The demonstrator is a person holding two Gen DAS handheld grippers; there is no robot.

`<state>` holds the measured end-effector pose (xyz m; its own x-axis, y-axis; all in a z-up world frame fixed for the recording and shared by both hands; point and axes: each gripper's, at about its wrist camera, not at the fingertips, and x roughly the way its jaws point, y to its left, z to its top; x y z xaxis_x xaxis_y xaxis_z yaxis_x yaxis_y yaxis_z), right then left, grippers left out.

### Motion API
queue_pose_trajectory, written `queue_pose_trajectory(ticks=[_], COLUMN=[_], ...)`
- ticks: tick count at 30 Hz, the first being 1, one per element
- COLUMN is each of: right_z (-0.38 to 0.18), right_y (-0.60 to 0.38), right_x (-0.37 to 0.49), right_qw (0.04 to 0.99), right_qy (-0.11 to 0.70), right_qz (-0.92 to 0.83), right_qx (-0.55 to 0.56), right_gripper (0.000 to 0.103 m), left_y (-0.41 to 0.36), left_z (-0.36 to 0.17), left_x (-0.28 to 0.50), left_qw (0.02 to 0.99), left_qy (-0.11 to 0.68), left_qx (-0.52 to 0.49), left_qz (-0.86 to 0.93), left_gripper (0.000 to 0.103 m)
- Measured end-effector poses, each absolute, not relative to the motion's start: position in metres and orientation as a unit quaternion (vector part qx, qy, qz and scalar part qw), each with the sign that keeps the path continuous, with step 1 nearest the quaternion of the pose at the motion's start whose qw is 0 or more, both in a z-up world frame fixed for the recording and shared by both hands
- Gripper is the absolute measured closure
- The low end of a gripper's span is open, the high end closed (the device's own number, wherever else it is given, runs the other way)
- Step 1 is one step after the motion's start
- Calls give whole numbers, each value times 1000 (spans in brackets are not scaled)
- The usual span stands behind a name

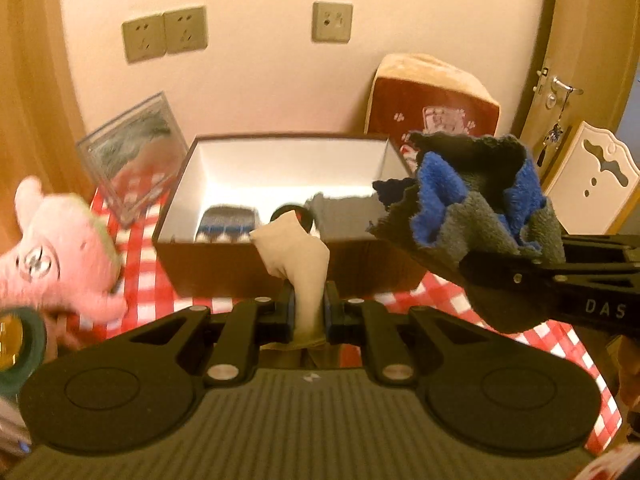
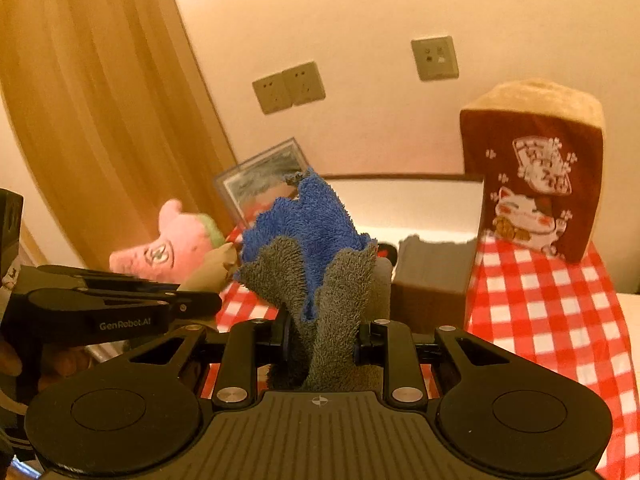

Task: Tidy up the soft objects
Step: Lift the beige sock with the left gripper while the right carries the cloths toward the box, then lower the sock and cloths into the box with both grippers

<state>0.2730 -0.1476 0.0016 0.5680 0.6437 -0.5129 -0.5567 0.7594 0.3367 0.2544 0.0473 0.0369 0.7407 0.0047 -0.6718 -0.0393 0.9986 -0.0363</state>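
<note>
The left gripper (image 1: 310,314) is clamping its fingers on a beige sock (image 1: 296,256), lifted in front of the box (image 1: 280,280); the right gripper (image 2: 322,340) is pinching a blue-grey sock (image 2: 312,248). Each should be dropped well inside, beside the striped and grey socks (image 1: 344,216) lying there.

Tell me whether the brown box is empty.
Not empty. The open brown box already holds a striped item and a grey cloth.
</note>
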Motion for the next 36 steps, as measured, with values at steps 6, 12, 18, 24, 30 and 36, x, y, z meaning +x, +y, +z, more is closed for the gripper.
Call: queue_pose_trajectory(ticks=[6, 12, 18, 24, 30, 36], right_z=[12, 16, 8, -10, -33, -53], right_y=[-145, -137, -128, -117, -102, -89], right_x=[307, 344, 378, 413, 453, 485], right_qw=[889, 898, 902, 898, 892, 889], right_qy=[307, 296, 298, 318, 346, 364], right_qz=[332, 319, 309, 303, 289, 278], right_qx=[71, 54, 42, 38, 18, -3], right_gripper=[77, 77, 77, 77, 77, 77], left_y=[48, 56, 68, 76, 85, 88], left_z=[47, 46, 35, 16, -2, -14], left_x=[293, 334, 371, 411, 451, 485], left_qw=[936, 934, 929, 920, 912, 905], left_qy=[351, 357, 370, 391, 411, 424], left_qx=[-10, -5, -7, 1, -6, 7], left_qz=[4, 6, 9, 18, 12, 9], left_gripper=[91, 91, 91, 91, 90, 90])
